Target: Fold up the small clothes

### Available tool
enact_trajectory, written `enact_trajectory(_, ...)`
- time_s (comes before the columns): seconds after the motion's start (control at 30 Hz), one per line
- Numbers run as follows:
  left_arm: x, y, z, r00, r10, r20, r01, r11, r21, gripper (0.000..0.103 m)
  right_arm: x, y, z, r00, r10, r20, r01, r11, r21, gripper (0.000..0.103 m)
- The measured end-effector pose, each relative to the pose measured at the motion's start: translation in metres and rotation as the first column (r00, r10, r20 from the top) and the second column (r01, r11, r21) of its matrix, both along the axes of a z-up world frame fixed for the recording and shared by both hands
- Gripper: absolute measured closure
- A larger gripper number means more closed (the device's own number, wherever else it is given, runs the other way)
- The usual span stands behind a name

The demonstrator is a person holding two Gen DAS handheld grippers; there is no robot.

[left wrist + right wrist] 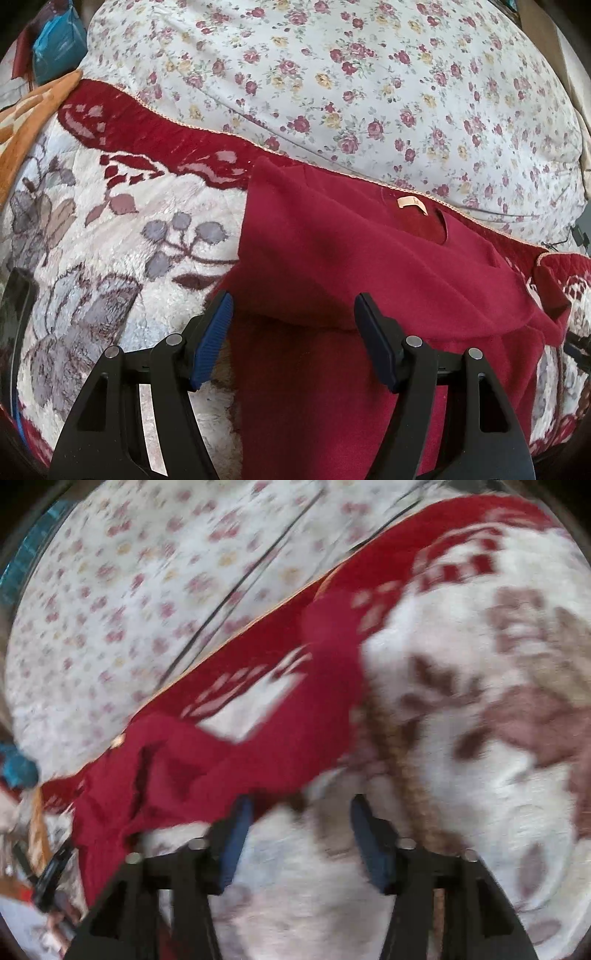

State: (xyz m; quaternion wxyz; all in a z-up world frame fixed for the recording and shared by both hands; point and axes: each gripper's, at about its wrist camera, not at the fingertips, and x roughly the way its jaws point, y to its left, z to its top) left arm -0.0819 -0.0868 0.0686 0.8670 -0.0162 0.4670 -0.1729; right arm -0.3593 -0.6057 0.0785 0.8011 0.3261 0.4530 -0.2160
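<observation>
Fingers of the left gripper (293,339) and right gripper (299,834) spread wide, holding nothing. The dark red fleece garment (369,266) lies partly folded on a plush floral blanket (110,258), beside a rose-print sheet (369,92).

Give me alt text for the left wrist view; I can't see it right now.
A dark red garment, partly folded with its neck label facing up, lies on a plush floral blanket. The left gripper hovers open over the garment's near fold, holding nothing. A rose-print sheet covers the bed beyond.
</observation>
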Motion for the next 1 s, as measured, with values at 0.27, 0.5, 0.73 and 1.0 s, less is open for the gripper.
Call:
enact_trajectory(0.27,0.002,-0.008,-0.003,1.0,-0.01,0.003,0.01,1.0,0.028,0.035,0.004,-0.049,0.014,0.982,-0.137,0.128,0.138,0.99,0.002,0.048)
enact_trajectory(0.5,0.004,-0.008,-0.006,1.0,-0.011,0.0,0.011,0.999,0.039,0.035,0.063,-0.095,-0.002,0.988,-0.146,0.053,0.151,0.982,-0.115,0.042)
enact_trajectory(0.73,0.006,-0.014,-0.01,1.0,-0.017,0.006,0.017,0.998,0.068,0.034,0.072,-0.111,-0.004,0.982,-0.148,0.115,0.164,0.976,-0.143,0.05)
enact_trajectory(1.0,0.007,-0.016,-0.011,1.0,-0.018,0.007,0.017,0.997,0.072,0.034,0.107,-0.097,-0.021,0.994,-0.09,-0.064,0.071,0.963,-0.259,0.093)
